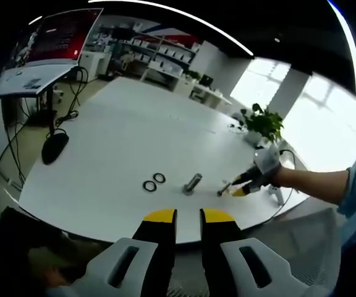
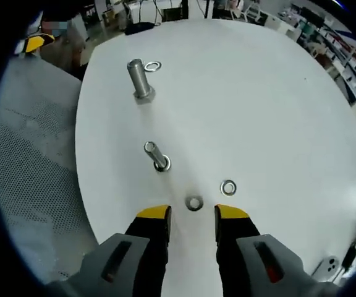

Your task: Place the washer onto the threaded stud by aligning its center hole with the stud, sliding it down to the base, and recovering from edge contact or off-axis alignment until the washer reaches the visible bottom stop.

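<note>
In the right gripper view, a small steel washer (image 2: 194, 203) lies flat on the white table (image 2: 258, 105), just ahead of the gap between my right gripper's (image 2: 192, 215) yellow tips. That gripper is open and holds nothing. A second washer (image 2: 228, 187) lies a little to the right. A short threaded stud (image 2: 157, 156) stands beyond them, slightly left, and a bigger stud (image 2: 139, 78) stands farther off with a washer (image 2: 152, 65) beside it. In the left gripper view, my left gripper (image 1: 188, 216) hangs open off the table's near edge, facing the big stud (image 1: 192, 184), two rings (image 1: 154, 182) and the right gripper (image 1: 243, 187).
A gloved hand (image 1: 266, 164) and sleeve hold the right gripper. A potted plant (image 1: 263, 122) and cables sit at the table's far right. A black object (image 1: 54, 147) lies beyond the left edge. A grey mesh chair (image 2: 29, 154) stands beside the table.
</note>
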`<action>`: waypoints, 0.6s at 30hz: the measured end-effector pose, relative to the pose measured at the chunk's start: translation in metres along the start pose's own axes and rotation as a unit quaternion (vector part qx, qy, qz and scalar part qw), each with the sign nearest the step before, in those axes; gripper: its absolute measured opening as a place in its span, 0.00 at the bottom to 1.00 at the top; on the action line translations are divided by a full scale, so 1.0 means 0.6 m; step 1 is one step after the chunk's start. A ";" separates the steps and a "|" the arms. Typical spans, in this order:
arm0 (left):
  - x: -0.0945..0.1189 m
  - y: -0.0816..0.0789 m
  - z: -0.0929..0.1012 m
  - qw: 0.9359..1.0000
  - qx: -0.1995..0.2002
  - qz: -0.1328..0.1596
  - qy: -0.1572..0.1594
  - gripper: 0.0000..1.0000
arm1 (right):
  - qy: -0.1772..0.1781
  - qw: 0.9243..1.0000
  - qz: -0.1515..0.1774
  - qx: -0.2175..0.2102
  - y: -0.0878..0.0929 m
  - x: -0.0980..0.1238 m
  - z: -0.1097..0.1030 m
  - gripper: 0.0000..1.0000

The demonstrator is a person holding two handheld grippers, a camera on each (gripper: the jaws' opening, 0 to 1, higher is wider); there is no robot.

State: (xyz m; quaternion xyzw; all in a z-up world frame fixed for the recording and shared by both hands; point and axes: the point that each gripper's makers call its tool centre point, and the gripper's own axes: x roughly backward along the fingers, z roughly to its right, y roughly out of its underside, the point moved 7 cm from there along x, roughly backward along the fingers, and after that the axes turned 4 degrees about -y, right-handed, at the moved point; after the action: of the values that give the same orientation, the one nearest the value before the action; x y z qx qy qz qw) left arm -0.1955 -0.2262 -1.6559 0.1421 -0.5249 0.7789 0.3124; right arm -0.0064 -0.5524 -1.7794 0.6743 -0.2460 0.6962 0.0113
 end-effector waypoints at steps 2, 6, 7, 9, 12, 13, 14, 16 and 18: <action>0.000 0.000 0.000 1.000 0.000 0.000 0.000 0.12 | 0.001 1.000 -0.004 0.000 0.004 -0.001 -0.001 0.30; 0.000 -0.001 0.000 1.000 0.000 0.002 0.001 0.12 | -0.006 1.000 -0.011 -0.002 0.008 -0.004 -0.004 0.30; 0.000 -0.001 0.000 1.000 0.000 0.002 0.001 0.12 | -0.008 1.000 -0.012 -0.001 0.008 -0.005 -0.005 0.30; 0.000 -0.001 0.000 1.000 0.000 0.002 0.001 0.12 | -0.011 1.000 -0.014 0.002 0.007 -0.007 -0.007 0.30; 0.000 0.000 0.001 1.000 0.000 0.001 0.002 0.13 | -0.010 1.000 -0.015 0.001 0.005 -0.011 -0.005 0.29; 0.000 0.000 0.001 1.000 0.001 0.000 0.002 0.13 | -0.010 1.000 -0.015 0.002 0.005 -0.012 -0.004 0.29; 0.000 0.000 0.001 1.000 0.001 0.000 0.001 0.13 | -0.012 1.000 -0.014 0.001 0.002 -0.012 -0.003 0.28; 0.000 0.000 0.001 1.000 0.001 0.000 0.000 0.13 | -0.009 1.000 -0.011 0.005 0.000 -0.013 -0.001 0.27; 0.000 0.000 0.000 1.000 0.002 0.000 -0.002 0.13 | -0.013 1.000 -0.011 0.006 -0.004 -0.014 0.002 0.26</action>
State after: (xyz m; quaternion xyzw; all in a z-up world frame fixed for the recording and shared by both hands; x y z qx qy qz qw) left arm -0.1957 -0.2262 -1.6559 0.1438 -0.5242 0.7795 0.3114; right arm -0.0039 -0.5481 -1.7869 0.6858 -0.2346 0.6889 0.0115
